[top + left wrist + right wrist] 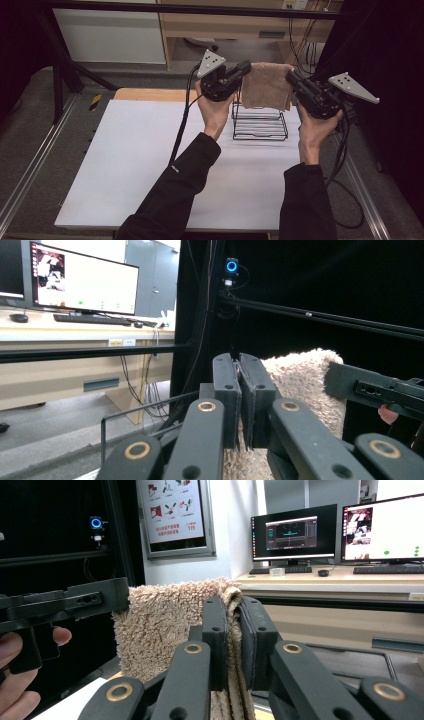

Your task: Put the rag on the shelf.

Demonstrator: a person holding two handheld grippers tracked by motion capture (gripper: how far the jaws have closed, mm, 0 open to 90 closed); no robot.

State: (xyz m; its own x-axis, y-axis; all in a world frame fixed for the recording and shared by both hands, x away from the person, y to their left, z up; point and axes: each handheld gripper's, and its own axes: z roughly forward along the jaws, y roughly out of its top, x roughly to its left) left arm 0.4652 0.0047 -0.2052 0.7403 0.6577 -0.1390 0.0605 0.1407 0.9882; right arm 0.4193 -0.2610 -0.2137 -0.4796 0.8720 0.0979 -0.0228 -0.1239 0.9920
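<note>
I hold a tan towel (266, 86) stretched between my two grippers, near the top centre of the high view – my left gripper (243, 69) pinches its left edge, my right gripper (291, 77) its right edge. In the left gripper view my jaws are clamped tight on the fuzzy cloth (300, 385); in the right gripper view they squeeze a folded edge (170, 620). The towel hangs above a black wire rack (259, 125) on the white table (135, 165) – whether they touch I cannot tell

Black curtains (325, 280), wooden desk (350, 587) with lit monitors (294, 532), grey floor (30, 130).
</note>
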